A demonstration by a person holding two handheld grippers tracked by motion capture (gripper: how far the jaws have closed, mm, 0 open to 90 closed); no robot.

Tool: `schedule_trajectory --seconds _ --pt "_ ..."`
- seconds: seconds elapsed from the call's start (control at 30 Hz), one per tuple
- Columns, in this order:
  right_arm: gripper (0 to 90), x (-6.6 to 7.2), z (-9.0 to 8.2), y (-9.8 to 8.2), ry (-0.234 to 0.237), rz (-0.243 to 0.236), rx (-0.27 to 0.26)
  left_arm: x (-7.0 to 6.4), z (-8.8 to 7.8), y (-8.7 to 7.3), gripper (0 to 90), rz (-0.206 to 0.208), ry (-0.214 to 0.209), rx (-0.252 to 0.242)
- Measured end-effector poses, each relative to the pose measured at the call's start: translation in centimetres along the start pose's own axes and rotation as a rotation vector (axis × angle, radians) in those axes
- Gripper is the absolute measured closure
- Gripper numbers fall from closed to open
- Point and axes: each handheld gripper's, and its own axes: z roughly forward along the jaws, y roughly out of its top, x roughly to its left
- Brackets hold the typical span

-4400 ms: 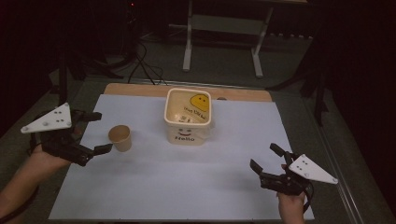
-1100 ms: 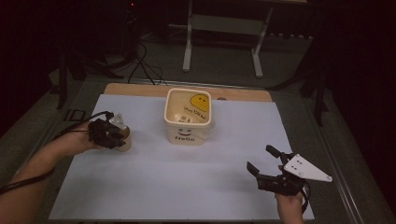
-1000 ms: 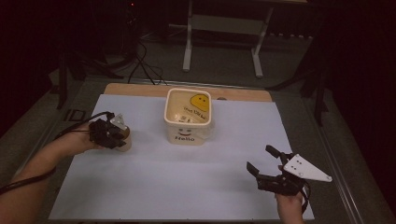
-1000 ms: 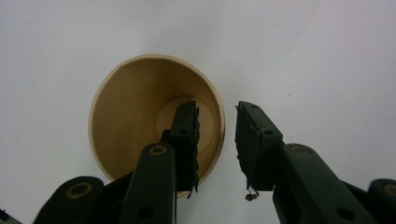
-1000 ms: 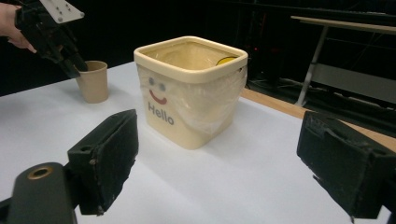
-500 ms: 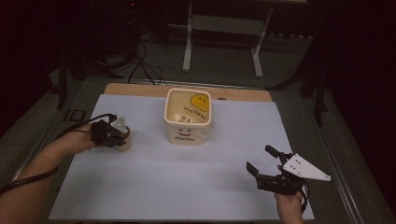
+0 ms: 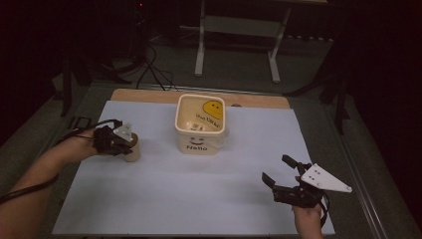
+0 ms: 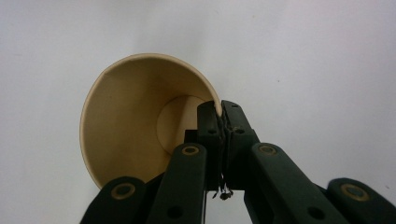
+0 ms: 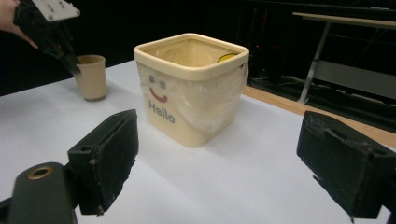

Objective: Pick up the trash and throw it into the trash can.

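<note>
The left tongs (image 8: 221, 122) are clamped on the rim of the cup (image 8: 140, 121), apparently standing on the table (image 7: 199, 199) left of the bin (image 7: 200, 124), so lifting it binward likely follows, while the right tongs (image 7: 279, 175) hang apart.

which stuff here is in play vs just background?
In play: left gripper, shut on the rim of the paper cup; likely the Hello bin.
Background: right gripper, open and idle over the white sheet; stand, floor cables.
</note>
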Motion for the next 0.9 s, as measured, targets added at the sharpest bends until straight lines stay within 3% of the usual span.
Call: schedule_trajectory --seconds 0.27,0.53,0.63,0.8,0.9 --pt "12.6 -0.1 -0.1 0.1 0.001 0.011 -0.007 0.1 -2.8 0.9 89.2 -0.028 -0.004 -0.053" --pt "12.6 0.0 -0.1 0.1 0.002 0.012 -0.008 0.0 -5.3 2.4 89.2 -0.014 -0.003 -0.049" --pt "12.6 0.0 -0.1 0.1 0.006 0.012 -0.009 0.0 -6.8 3.3 89.2 -0.002 0.0 -0.07" --pt "12.6 0.0 0.0 0.1 0.012 0.013 -0.007 0.1 -8.0 4.1 89.2 -0.003 -0.005 -0.096" --pt "12.6 0.0 -0.1 0.2 0.008 0.012 -0.016 0.1 -8.9 5.1 89.2 0.019 -0.002 -0.092"
